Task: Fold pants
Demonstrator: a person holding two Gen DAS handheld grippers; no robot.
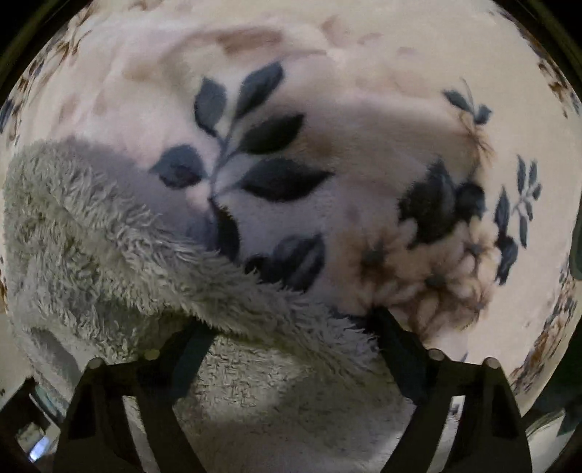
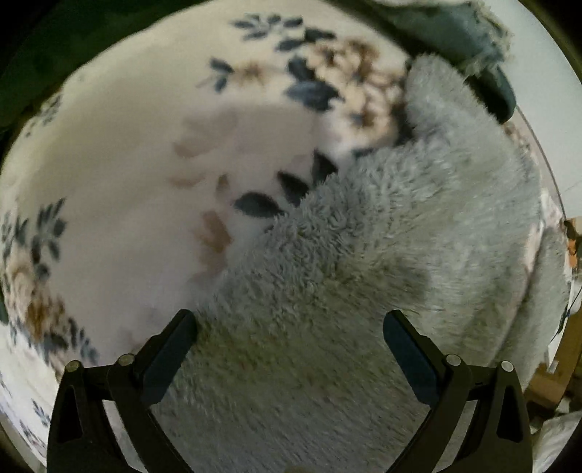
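The pants are pale grey and fluffy. In the left wrist view the pants (image 1: 120,262) bunch at the lower left and run between the fingers of my left gripper (image 1: 291,324), which stands open over their edge. In the right wrist view the pants (image 2: 382,254) spread across the lower right, with one end reaching up toward the top right. My right gripper (image 2: 291,324) is open just above the fabric, its fingers wide apart, holding nothing.
The pants lie on a white fleece blanket (image 1: 327,91) with dark blue leaves and tan flowers, also seen in the right wrist view (image 2: 109,163). A dark green cloth with a frayed edge (image 2: 447,32) lies at the top right there.
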